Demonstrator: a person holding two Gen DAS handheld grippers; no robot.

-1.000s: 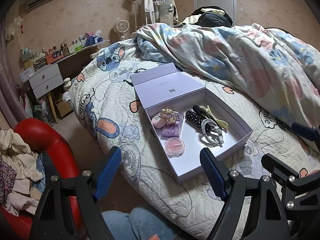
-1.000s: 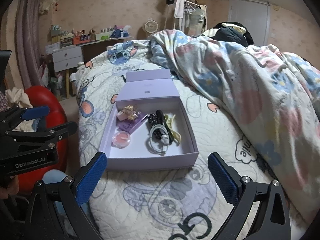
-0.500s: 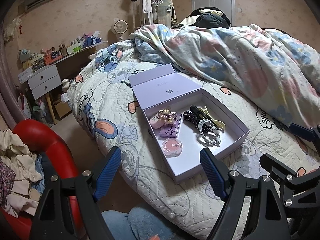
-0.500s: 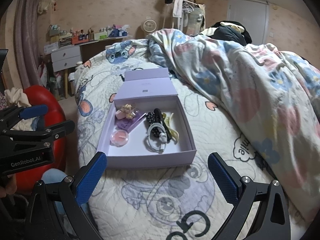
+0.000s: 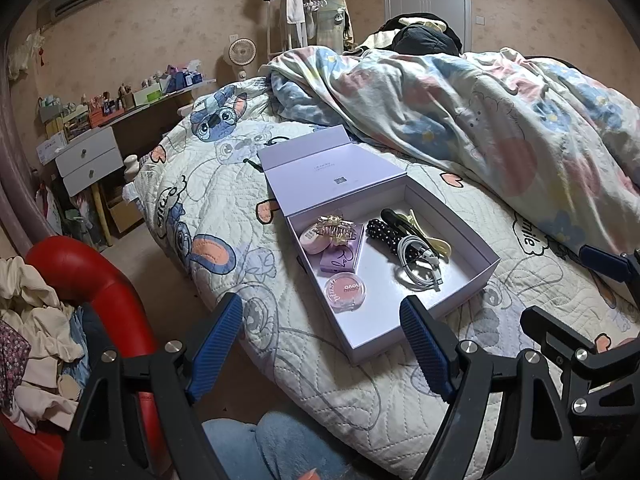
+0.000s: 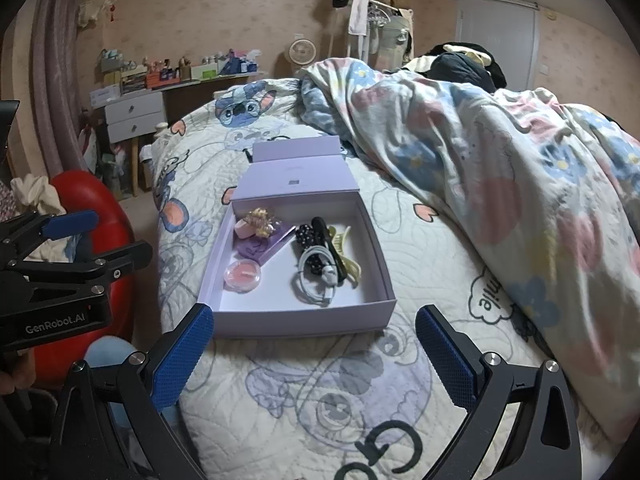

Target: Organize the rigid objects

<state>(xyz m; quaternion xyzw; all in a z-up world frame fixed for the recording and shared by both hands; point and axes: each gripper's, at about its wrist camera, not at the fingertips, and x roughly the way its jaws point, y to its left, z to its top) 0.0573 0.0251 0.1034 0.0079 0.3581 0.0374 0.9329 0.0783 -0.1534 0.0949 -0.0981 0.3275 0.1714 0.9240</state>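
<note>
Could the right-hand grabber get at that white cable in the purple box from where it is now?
Probably yes. The right gripper is empty, jaws wide open, just short of the box. The lid is folded back and the white cable lies on top, uncovered, though it touches the polka-dot hair clip.

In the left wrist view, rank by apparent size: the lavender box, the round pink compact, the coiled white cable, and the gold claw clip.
1. Lavender cardboard box
2. Coiled white cable
3. Round pink compact and gold claw clip: these look alike, and the compact is nearer, so they are unranked.
</note>
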